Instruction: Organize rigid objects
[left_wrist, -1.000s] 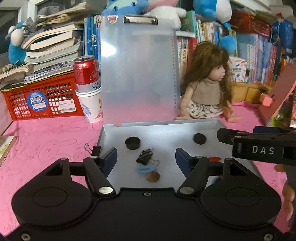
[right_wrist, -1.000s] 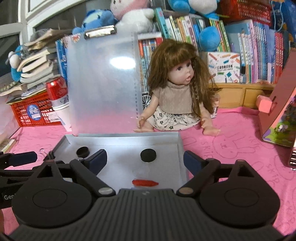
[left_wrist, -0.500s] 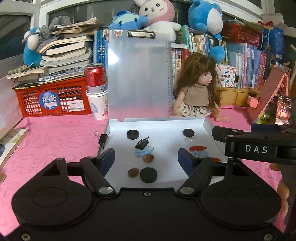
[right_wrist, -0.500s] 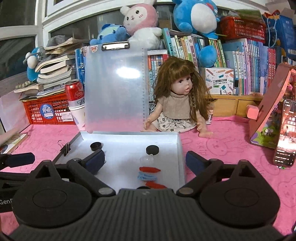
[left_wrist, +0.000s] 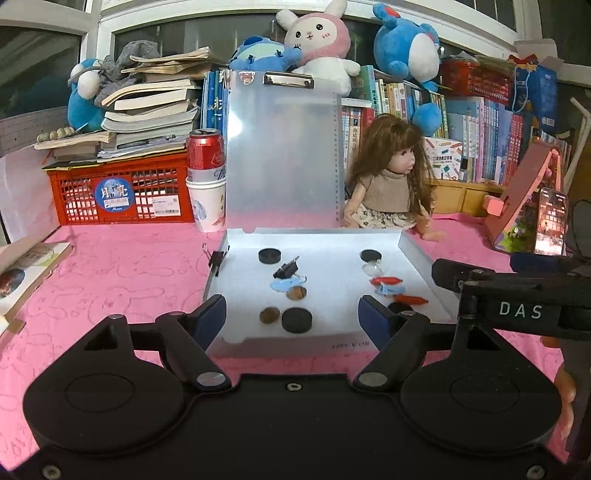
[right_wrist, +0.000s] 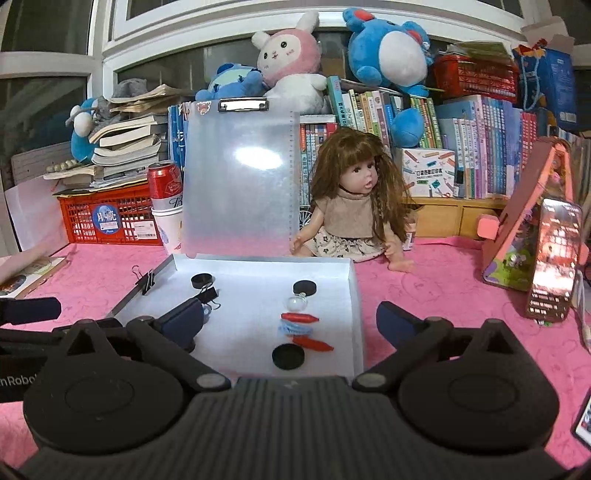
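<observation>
A shallow white tray (left_wrist: 417, 254) (right_wrist: 352, 295) lies on the pink cloth and holds small items: black caps (left_wrist: 296, 319) (right_wrist: 288, 356), a black binder clip (left_wrist: 286, 269), brown nuts (left_wrist: 269, 315), red pieces (left_wrist: 386, 281) (right_wrist: 299, 317) and blue bits (left_wrist: 283, 284). My left gripper (left_wrist: 293, 314) hangs over the tray's near edge, its jaws opening with nothing held between them. Over the tray's near right side my right gripper (right_wrist: 290, 317) stands wide, jaws still opening and holding nothing. The right gripper's body shows at the right of the left wrist view.
A clear clipboard (left_wrist: 282, 155) stands upright behind the tray. A doll (right_wrist: 354, 206) sits to its right, a red can on paper cups (left_wrist: 205, 184) and a red crate (left_wrist: 118, 192) to its left. A phone (right_wrist: 554, 266) leans on a pink toy house. Books and plush toys line the back.
Both grippers have drawn back from the tray, so more of the tray and its items shows. Both pairs of jaws stand wider than before.
</observation>
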